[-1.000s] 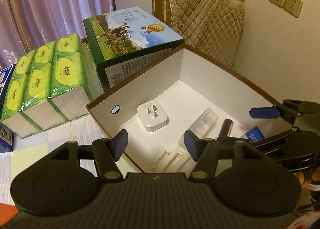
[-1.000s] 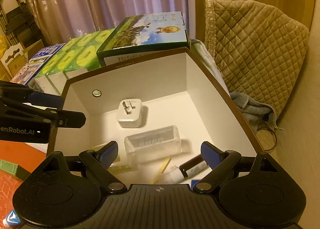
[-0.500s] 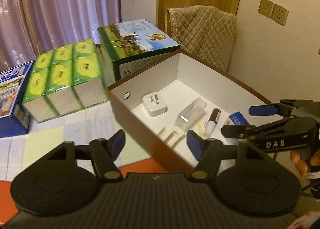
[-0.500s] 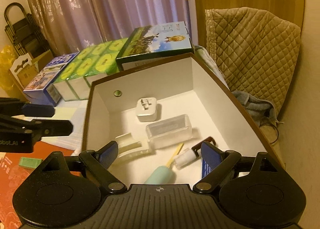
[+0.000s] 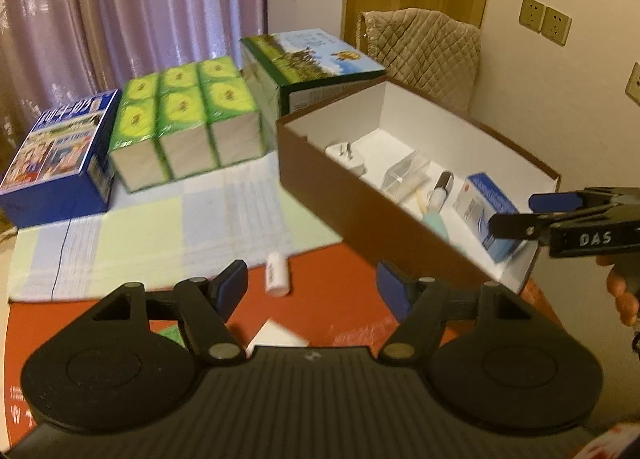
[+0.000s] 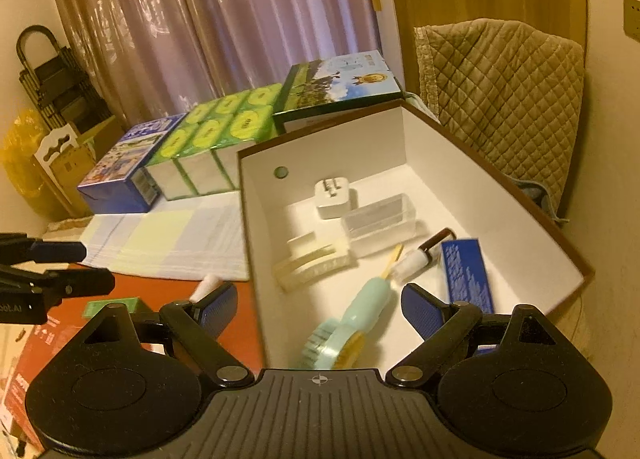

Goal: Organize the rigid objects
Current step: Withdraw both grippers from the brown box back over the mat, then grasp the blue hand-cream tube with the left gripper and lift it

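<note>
A brown box point(image 5: 332, 199) with a white inside point(image 6: 472, 195) holds a white plug point(image 6: 334, 197), a clear case point(image 6: 378, 221), a cream clip point(image 6: 312, 263), a teal brush point(image 6: 360, 307), a dark bottle point(image 6: 424, 255) and a blue carton point(image 6: 466, 275). A small white bottle point(image 5: 277, 273) lies on the red table, left of the box. My left gripper point(image 5: 312, 287) hovers open and empty just short of that bottle. My right gripper point(image 6: 320, 307) is open and empty over the box's near end, above the brush.
Green tissue packs point(image 5: 184, 119), a picture-printed carton point(image 5: 308, 67) and a blue box point(image 5: 60, 151) stand behind a checked cloth point(image 5: 160, 227). A quilted chair point(image 5: 424, 47) is behind the brown box. A small green box point(image 6: 112, 307) and a white piece point(image 5: 276, 333) lie near me.
Both grippers have drawn back from the box and risen a little. The left one's jaws stand slightly wider. The red table and the white bottle have come into view.
</note>
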